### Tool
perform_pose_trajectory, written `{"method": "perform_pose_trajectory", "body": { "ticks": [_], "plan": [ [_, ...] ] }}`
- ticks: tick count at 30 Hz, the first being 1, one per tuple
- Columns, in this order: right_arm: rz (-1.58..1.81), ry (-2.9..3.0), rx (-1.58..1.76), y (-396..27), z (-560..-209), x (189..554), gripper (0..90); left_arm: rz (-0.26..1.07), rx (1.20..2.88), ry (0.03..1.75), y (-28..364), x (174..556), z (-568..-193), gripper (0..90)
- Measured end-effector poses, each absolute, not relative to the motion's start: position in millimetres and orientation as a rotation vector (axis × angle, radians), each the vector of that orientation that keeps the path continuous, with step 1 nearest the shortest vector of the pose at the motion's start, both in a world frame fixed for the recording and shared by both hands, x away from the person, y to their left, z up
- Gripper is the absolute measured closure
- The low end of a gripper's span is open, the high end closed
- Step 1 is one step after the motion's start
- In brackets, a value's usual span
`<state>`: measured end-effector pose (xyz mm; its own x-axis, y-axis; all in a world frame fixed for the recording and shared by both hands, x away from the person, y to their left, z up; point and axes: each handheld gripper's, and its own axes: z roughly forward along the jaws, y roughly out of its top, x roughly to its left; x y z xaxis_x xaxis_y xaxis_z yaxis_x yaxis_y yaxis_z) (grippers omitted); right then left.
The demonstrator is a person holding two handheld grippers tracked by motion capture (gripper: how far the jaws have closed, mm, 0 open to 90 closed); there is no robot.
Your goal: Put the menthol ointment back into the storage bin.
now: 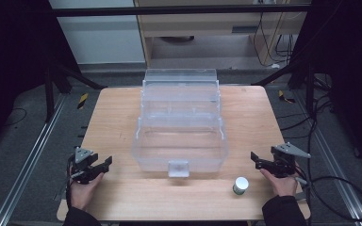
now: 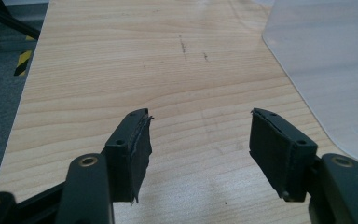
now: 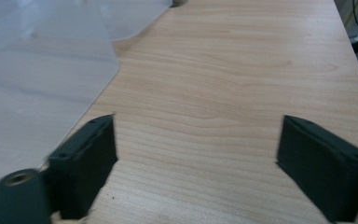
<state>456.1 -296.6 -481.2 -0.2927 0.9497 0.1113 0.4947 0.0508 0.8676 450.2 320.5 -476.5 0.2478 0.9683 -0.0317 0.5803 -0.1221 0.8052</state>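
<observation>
High view: clear plastic tiered box (image 1: 180, 127) sits mid-surface, trays stepped back, latch tab (image 1: 178, 168) at its front edge. Small white-capped jar (image 1: 240, 185) stands on the wooden surface (image 1: 122, 197) near the front right, between the box and the right gripper (image 1: 257, 162). Left gripper (image 1: 104, 165) hovers at front left, well apart from the jar.

Both sets of fingers stand spread, nothing between them; the left gripper view shows its black pads (image 2: 137, 149) over bare wood grain.

Jar looks light, rigid, smooth-sided and round, likely slippery and easy to tip. Best taken across its body below the cap. Box walls are thin, glossy, stiff.
</observation>
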Motion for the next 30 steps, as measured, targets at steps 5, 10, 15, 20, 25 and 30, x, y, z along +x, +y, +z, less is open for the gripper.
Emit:
{"method": "perform_pose_trajectory", "body": {
  "ticks": [5,10,15,20,25,30],
  "plan": [
    [1.198,1.847,1.395,-295.9,-475.9,452.7,31.9,0.675,1.816,1.409,319.5,450.0,-477.8,38.1],
    [1.172,1.949,1.322,-289.9,-468.8,454.2,40.5,0.667,1.828,1.414,318.9,451.6,-479.7,38.0],
    [1.157,1.982,1.272,-286.0,-462.4,453.9,43.5,0.665,1.835,1.416,320.3,453.3,-482.0,38.0],
    [1.135,2.028,1.239,-283.1,-451.2,457.3,43.4,0.661,1.839,1.414,319.7,453.4,-482.9,38.0],
    [1.142,2.043,1.212,-280.5,-437.6,459.9,41.3,0.658,1.837,1.411,319.1,453.0,-481.9,38.6],
    [1.123,2.079,1.18,-278.0,-422.5,460.4,39.0,0.656,1.845,1.413,318.8,453.9,-482.9,38.4]
  ]
}}
